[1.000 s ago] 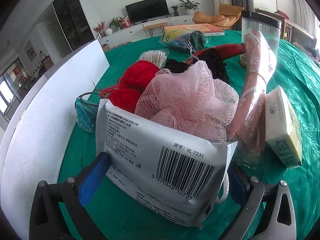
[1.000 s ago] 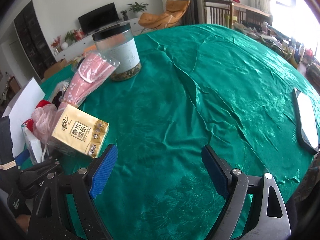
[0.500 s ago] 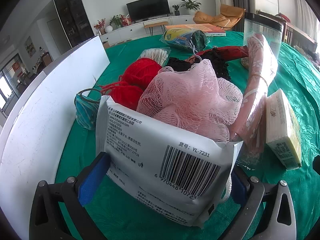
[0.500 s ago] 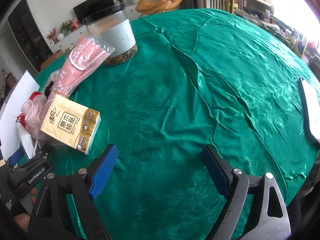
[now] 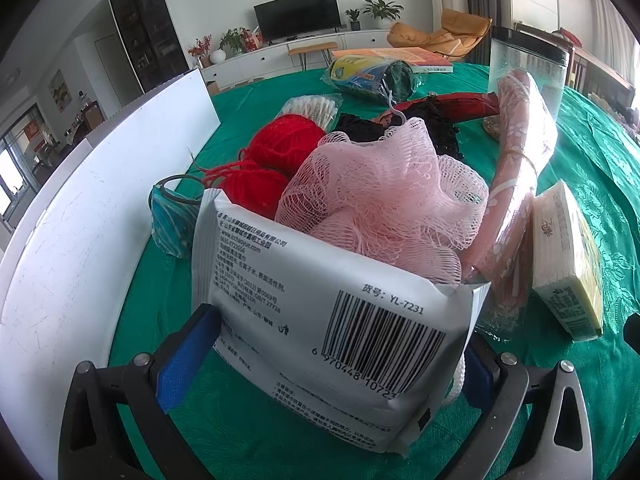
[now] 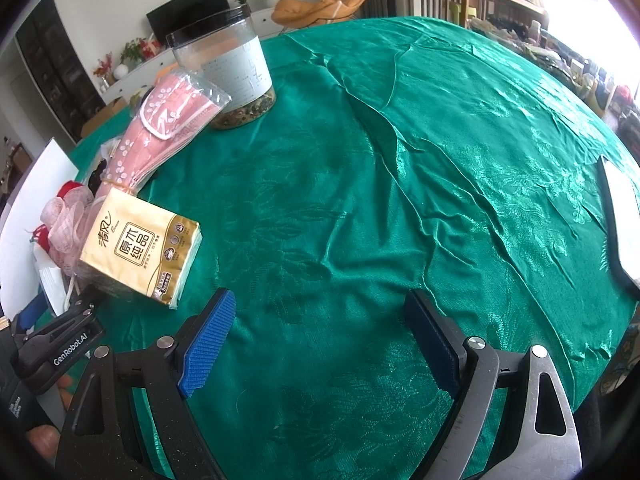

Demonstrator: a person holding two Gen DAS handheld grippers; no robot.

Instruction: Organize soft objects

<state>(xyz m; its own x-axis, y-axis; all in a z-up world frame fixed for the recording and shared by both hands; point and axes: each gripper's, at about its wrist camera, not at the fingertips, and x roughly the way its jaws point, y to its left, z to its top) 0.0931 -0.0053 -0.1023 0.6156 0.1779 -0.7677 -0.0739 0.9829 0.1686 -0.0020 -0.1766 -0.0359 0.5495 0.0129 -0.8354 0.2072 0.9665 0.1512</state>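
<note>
Down low, the left tool [image 5: 324,368] has its blue pads pressed against both sides of a white wipes pack [image 5: 320,312], gripping it upright above the green tabletop [image 5: 248,436]. Just behind the pack sits a pink mesh sponge [image 5: 384,200], with red yarn [image 5: 276,160] behind and to the left of the pack, a white board [image 5: 80,216] along its far left, and a tissue pack [image 5: 568,268] to its right. Meanwhile the right tool [image 6: 320,344] hangs spread wide with nothing between its pads over bare cloth, the tissue pack [image 6: 140,248] just ahead to its left.
</note>
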